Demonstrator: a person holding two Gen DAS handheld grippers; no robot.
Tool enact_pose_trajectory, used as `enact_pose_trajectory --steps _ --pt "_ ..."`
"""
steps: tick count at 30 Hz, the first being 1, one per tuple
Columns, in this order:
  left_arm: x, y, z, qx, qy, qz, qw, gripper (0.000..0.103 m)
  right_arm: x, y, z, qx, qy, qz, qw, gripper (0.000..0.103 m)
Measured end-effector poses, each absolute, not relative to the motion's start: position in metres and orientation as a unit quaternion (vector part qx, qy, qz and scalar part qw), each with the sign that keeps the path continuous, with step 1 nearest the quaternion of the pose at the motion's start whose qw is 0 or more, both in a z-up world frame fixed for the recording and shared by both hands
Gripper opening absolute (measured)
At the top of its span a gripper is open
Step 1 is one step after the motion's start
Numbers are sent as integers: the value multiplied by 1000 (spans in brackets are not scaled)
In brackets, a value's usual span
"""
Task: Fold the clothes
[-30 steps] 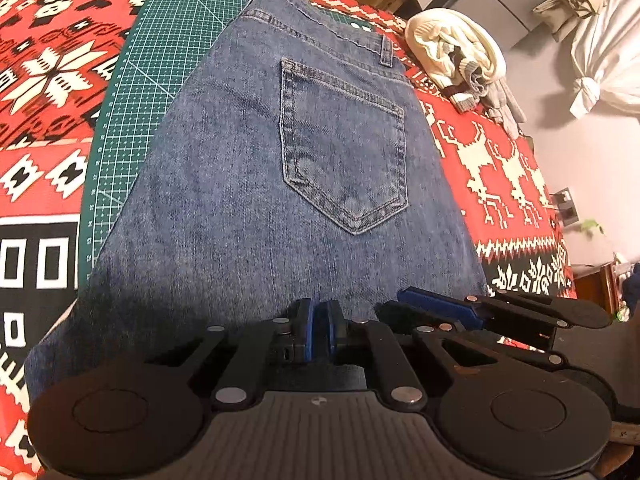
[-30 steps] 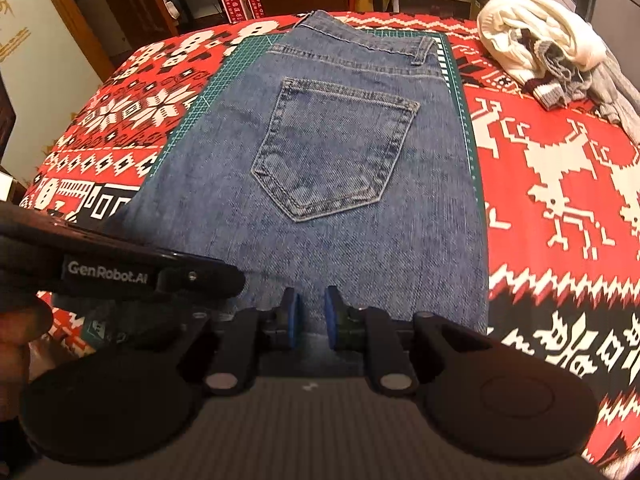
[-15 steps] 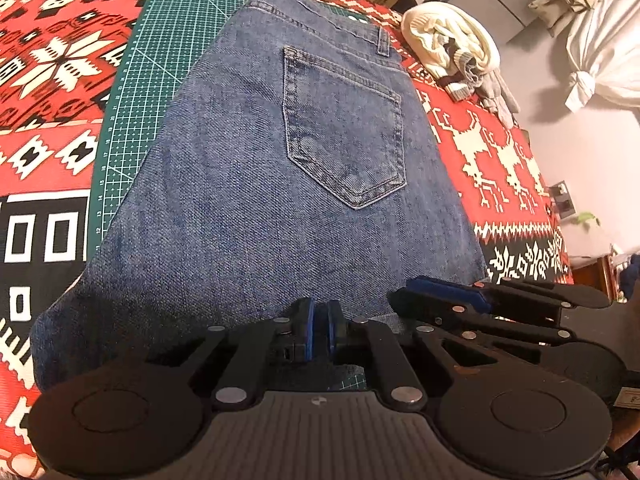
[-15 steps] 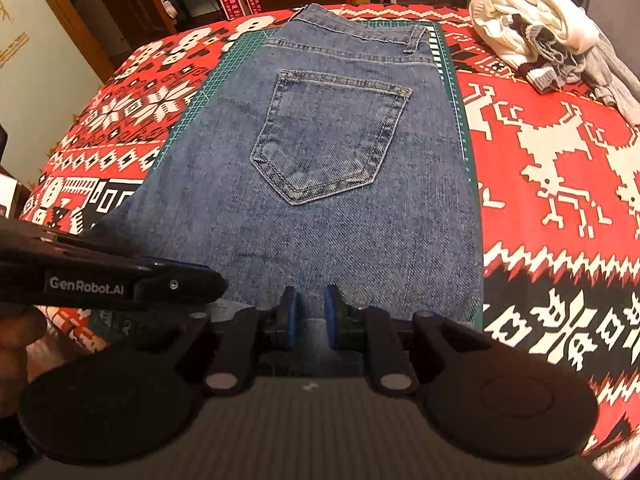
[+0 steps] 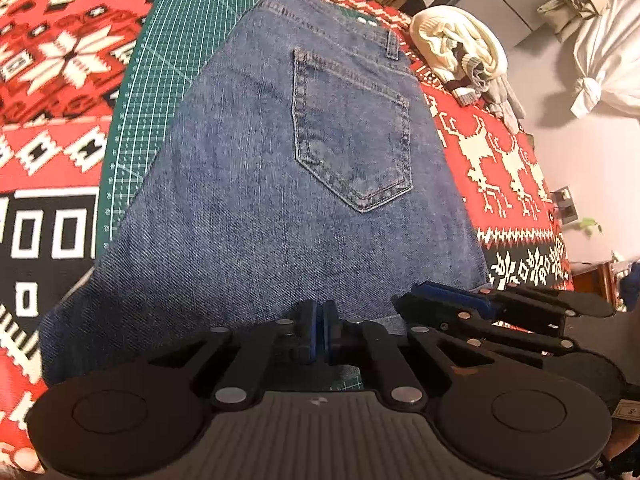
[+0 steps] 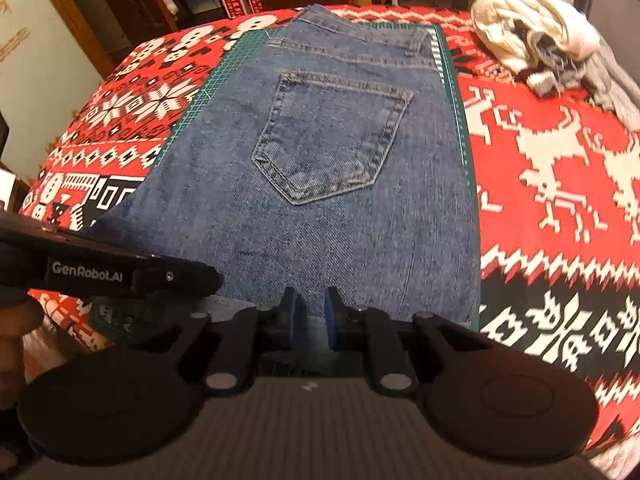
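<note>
Folded blue jeans (image 5: 260,200) lie flat, back pocket up, on a green cutting mat (image 5: 160,60) with the waistband at the far end. My left gripper (image 5: 320,320) is shut at the jeans' near edge, its blue pads pressed together with no cloth visibly between them. The right gripper (image 5: 440,300) shows side-on just to its right. In the right wrist view the jeans (image 6: 340,220) fill the middle. There my right gripper (image 6: 312,312) hovers at the near edge, slightly open, with denim showing through the gap. The left gripper's black body (image 6: 120,276) crosses the lower left.
A red, white and black patterned blanket (image 6: 560,160) covers the surface under the mat (image 6: 216,80). A heap of cream and grey clothes (image 6: 532,36) lies at the far right corner. A hand (image 6: 16,320) shows at the left edge. Wooden furniture stands behind.
Both wrist views have drawn back slightly from the jeans, so the pocket sits a little farther off. The jeans stay flat. Neither gripper's gap has visibly changed.
</note>
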State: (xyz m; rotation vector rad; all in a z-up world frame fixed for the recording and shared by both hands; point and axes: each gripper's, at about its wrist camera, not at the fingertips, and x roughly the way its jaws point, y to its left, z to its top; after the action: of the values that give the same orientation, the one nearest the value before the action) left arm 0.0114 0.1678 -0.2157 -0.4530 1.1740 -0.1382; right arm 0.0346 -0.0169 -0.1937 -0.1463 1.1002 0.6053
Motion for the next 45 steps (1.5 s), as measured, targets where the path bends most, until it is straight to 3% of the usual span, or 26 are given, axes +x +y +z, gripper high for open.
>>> enact_pose_trajectory --steps 9,22,38,45 --pt "16 203 -199 -195 517 -15 833 5 57 -19 -184 -64 501 263 822 17" --pt "11 256 -217 -258 504 39 823 5 62 50 -174 -85 496 339 795 17" --pt "-8 282 -232 -336 471 12 815 3 77 154 -201 -134 504 373 767 8" --pt "-14 287 -236 -354 458 4 816 3 100 157 -203 -145 488 343 790 4"
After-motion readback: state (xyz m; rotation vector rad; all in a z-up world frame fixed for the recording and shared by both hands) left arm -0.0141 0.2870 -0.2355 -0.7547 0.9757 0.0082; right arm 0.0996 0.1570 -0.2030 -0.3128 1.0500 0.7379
